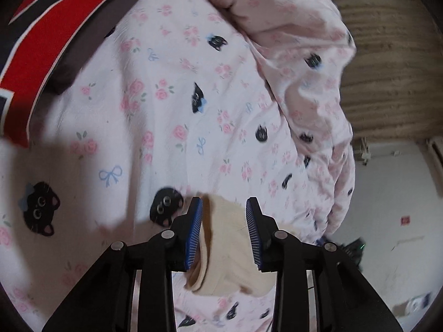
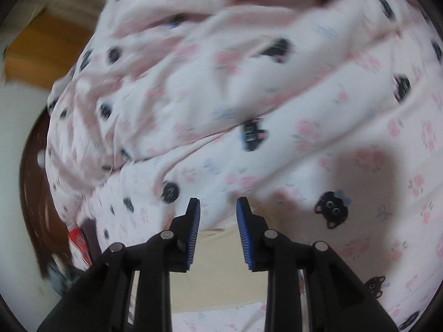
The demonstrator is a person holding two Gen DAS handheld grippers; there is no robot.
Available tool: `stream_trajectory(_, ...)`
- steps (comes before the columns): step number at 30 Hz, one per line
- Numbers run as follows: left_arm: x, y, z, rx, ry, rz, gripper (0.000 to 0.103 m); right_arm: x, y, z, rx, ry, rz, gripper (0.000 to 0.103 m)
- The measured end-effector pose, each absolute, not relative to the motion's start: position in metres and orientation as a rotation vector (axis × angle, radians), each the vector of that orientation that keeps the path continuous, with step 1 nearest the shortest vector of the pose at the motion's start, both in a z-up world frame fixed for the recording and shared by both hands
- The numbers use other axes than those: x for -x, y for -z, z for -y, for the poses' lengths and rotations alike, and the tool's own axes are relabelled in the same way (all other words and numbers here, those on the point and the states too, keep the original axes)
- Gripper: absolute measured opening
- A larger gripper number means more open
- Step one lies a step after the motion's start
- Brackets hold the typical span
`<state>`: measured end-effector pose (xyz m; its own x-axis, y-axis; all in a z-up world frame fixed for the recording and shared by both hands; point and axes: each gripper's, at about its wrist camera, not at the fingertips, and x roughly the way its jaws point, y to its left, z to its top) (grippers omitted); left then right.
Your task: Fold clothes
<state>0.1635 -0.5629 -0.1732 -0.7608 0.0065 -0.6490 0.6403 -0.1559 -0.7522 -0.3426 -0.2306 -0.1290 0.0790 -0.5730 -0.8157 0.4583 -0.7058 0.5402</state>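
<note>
A cream-coloured garment (image 1: 221, 249) lies on a pink bedsheet with black cats and roses (image 1: 166, 110). In the left wrist view my left gripper (image 1: 224, 232) is open, its blue pads (image 1: 193, 232) on either side of a bunched fold of the cream cloth, with a gap on the right side. In the right wrist view my right gripper (image 2: 218, 235) is open over a flat edge of the cream garment (image 2: 218, 271), which lies on the same sheet (image 2: 249, 96). The view is blurred.
A rumpled pink quilt (image 1: 304, 69) lies to the right. A red and navy cloth (image 1: 41, 41) is at the top left. The bed edge, a wooden board (image 1: 387, 55) and a white floor (image 1: 387, 221) are at the right.
</note>
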Motion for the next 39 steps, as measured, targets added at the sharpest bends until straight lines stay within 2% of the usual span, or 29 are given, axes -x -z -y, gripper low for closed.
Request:
stream_trajectory(13,-0.151,0.189,0.511,-1.022,2.149,-1.468,0.028,0.198,0.132,0.339,-1.333,1.464,-0.567,0.029)
stream_trajectory(17,-0.151,0.194,0.513,-1.039,2.151,-1.484,0.028,0.17,0.133,0.365,-1.117,1.384,-0.869,0.029)
stream_trajectory(20,-0.149,0.198,0.515,-1.049,2.148,-1.486,0.028,0.163,0.144,0.376,-1.062,1.29,-0.999,0.029)
stream_trajectory(30,-0.143,0.196,0.515,-1.092,2.145,-1.444,0.028,0.151,0.173,0.39,-1.042,1.169,-1.154,0.028)
stream_trajectory(33,-0.142,0.195,0.514,-1.1,2.146,-1.432,0.028,0.151,0.175,0.389,-1.045,1.153,-1.167,0.018)
stream_trajectory(34,-0.142,0.195,0.514,-1.1,2.145,-1.433,0.028,0.151,0.174,0.388,-1.049,1.141,-1.173,0.006)
stream_trajectory(39,-0.143,0.196,0.515,-1.105,2.14,-1.438,0.028,0.153,0.165,0.382,-1.044,1.116,-1.193,0.003)
